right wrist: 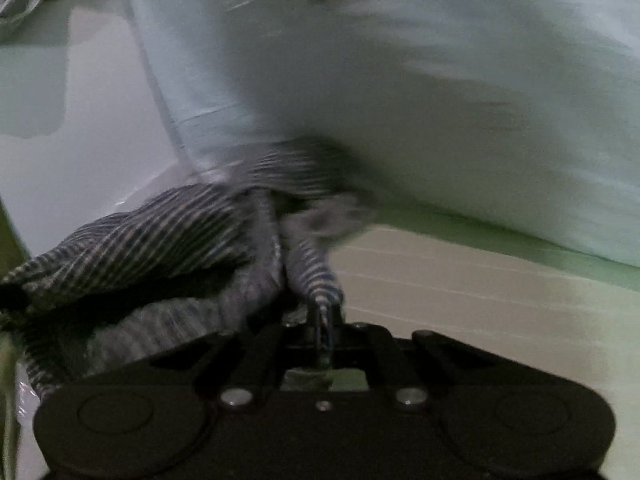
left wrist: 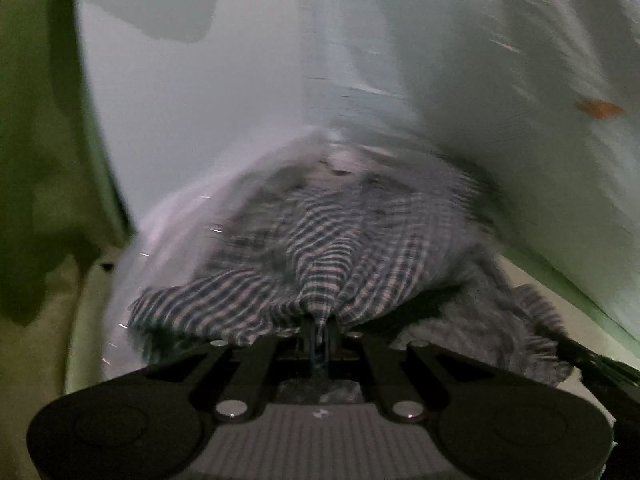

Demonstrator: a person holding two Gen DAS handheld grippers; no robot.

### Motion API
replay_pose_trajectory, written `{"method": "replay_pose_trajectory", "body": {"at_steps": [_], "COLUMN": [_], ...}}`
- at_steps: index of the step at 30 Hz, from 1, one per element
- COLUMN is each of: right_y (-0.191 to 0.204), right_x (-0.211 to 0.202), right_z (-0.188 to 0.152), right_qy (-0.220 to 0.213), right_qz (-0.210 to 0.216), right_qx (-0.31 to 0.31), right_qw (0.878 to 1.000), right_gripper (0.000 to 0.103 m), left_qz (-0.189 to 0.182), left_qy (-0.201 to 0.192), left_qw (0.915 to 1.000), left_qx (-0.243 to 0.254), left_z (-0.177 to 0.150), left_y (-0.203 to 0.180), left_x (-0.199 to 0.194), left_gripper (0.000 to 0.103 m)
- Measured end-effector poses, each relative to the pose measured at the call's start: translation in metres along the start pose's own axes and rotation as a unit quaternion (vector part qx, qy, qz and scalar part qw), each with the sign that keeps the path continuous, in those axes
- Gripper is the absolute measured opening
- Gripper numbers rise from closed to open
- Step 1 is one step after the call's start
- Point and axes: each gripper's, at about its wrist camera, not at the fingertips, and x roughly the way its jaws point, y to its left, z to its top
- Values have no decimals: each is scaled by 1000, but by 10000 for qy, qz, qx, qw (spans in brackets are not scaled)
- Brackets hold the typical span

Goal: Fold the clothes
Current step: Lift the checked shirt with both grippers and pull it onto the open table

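Observation:
A blue-and-white checked garment [left wrist: 316,240] fills the lower middle of the left wrist view, bunched and blurred by motion. My left gripper [left wrist: 319,330] is shut on a pinched fold of it, and the cloth fans out ahead from the jaws. In the right wrist view the same checked garment [right wrist: 160,240] hangs to the left and ahead. My right gripper [right wrist: 325,320] is shut on another narrow fold of it. The cloth sags between the two grips and covers what lies under it.
A large pale blue-grey cloth [left wrist: 500,100] with a small orange mark [left wrist: 598,107] lies behind and to the right. A cream surface [right wrist: 460,292] with a green band lies right of the right gripper. A green surface [left wrist: 36,120] fills the left edge.

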Motion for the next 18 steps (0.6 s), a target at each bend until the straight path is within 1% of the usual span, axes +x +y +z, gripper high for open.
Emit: {"method": "replay_pose_trajectory", "body": {"at_steps": [3, 5, 11, 13, 15, 18], "right_y": [-62, -98, -195, -224, -252, -285], "right_x": [-54, -85, -169, -192, -211, -230], "right_z": [-25, -43, -87, -95, -104, -116], "right_qy": [-20, 64, 284, 287, 324, 448], "right_qz": [-449, -741, -1561, -1908, -2221, -2506], "right_qx": [282, 447, 861, 955, 1052, 1233], "right_qw": [9986, 9962, 9836, 9766, 9688, 9592], "right_gripper": [3, 3, 3, 3, 3, 3], "left_qz": [-234, -389, -851, -862, -829, -749], "left_qy": [77, 190, 653, 766, 874, 1041], "left_qw": [9995, 9988, 9940, 9931, 9926, 9917], "left_qx": [185, 217, 206, 226, 153, 15], "left_z": [-25, -45, -116, -136, -153, -169], "left_y": [-38, -64, -137, -155, -162, -165], "left_x": [-17, -29, -70, -80, -89, -97], "left_gripper": [4, 4, 4, 4, 4, 5]}}
